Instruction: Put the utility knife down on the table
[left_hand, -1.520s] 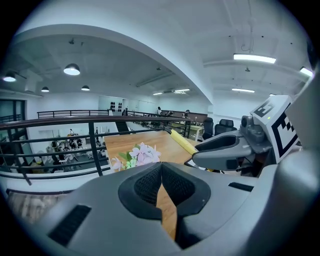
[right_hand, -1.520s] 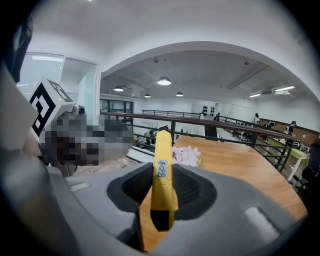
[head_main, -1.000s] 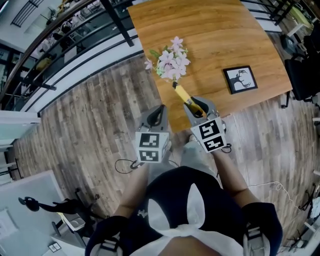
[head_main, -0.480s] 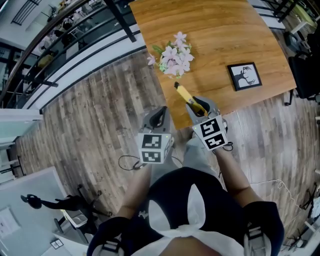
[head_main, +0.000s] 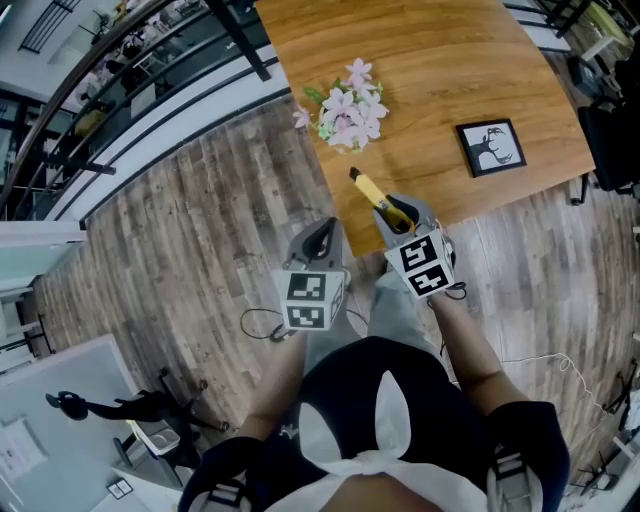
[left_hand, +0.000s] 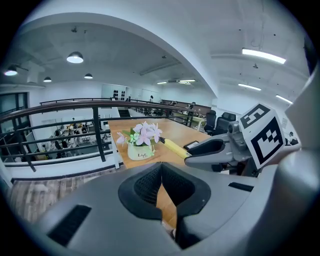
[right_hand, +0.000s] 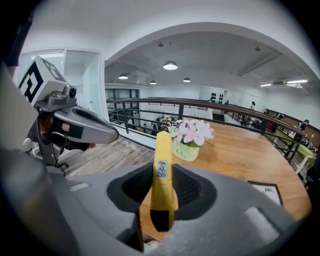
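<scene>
While the right gripper (right_hand: 163, 192) clamps a yellow utility knife (right_hand: 162, 150) bearing a white barcode sticker, print unreadable, the left gripper (left_hand: 161, 186) is closed, empty; flower pot (left_hand: 139, 152) lettering illegible.

Yellow utility knife (head_main: 369, 189), clamped in the right gripper (head_main: 398, 212), juts over the table (head_main: 450, 60) edge.

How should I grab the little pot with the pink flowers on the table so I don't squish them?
Probably by the pot itself, on its pale body under the pink flowers, coming in level from the side. It stands upright on the table and the blooms spill over its top, so a grab from above would likely crush them.
</scene>
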